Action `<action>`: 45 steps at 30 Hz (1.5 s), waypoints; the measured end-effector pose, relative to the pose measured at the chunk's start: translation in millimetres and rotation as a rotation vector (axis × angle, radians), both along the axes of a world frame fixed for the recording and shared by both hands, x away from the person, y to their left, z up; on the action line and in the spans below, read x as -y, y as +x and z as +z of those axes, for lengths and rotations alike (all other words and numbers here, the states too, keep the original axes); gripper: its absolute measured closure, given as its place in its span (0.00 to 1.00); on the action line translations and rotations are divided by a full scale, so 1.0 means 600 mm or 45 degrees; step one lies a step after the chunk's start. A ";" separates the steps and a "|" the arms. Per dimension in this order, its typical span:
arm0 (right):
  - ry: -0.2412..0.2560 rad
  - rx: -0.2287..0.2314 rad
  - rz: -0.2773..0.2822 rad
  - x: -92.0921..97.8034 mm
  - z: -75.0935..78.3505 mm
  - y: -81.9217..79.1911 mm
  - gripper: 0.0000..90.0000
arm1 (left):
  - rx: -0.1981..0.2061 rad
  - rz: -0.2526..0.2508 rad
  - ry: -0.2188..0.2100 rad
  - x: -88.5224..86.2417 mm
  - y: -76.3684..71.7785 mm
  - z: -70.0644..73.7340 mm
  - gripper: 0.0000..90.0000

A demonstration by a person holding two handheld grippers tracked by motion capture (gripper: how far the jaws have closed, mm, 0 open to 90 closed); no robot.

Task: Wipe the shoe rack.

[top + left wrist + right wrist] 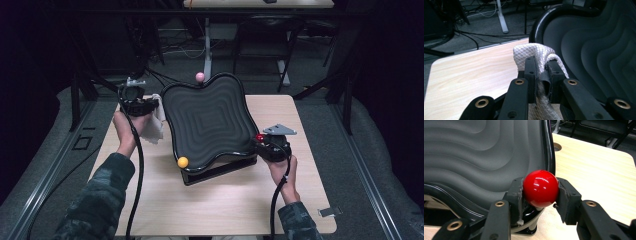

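Note:
A big black wavy tray (pixel 207 122) with stepped ridges stands on a black base in the middle of the wooden table (pixel 225 205). Coloured balls sit at its corners: pink (pixel 200 76) at the far edge, yellow (pixel 183 162) at the near left, red (pixel 260 137) at the right. My right gripper (pixel 540 192) is shut on the red ball (pixel 540 188) beside the tray's rim (pixel 548 150). My left gripper (pixel 541 77) is shut on a white quilted cloth (pixel 531 53), held at the tray's left edge (pixel 536 27); the cloth (pixel 157 122) hangs below the hand.
Bare table lies in front of the tray and to its left (pixel 469 72). A small metal clip (pixel 329 212) lies near the table's front right corner. A round hole (pixel 557 146) is cut in the tabletop by the tray. Desk legs and cables stand on the floor beyond.

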State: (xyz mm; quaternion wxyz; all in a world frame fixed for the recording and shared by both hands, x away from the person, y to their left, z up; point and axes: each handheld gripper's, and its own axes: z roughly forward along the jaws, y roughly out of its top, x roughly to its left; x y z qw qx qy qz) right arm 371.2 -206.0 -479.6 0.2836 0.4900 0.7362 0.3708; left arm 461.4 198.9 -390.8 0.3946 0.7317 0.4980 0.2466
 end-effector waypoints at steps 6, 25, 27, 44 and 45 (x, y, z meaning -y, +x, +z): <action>0.002 0.002 -0.002 0.000 0.000 0.000 0.67 | -0.030 0.001 -0.005 -0.003 0.012 -0.002 0.91; 0.001 0.002 -0.004 -0.001 -0.001 0.000 0.67 | -0.036 -0.084 -0.047 0.004 -0.041 -0.042 0.91; 0.000 0.002 -0.004 -0.001 -0.001 0.000 0.67 | -0.035 -0.091 -0.055 0.006 -0.046 -0.046 0.91; -0.006 0.004 -0.006 -0.002 -0.001 -0.001 0.67 | -0.045 -0.166 -0.095 0.020 -0.094 -0.083 0.91; -0.004 0.004 -0.009 -0.002 -0.001 -0.001 0.67 | -0.052 -0.169 -0.095 0.020 -0.097 -0.085 0.91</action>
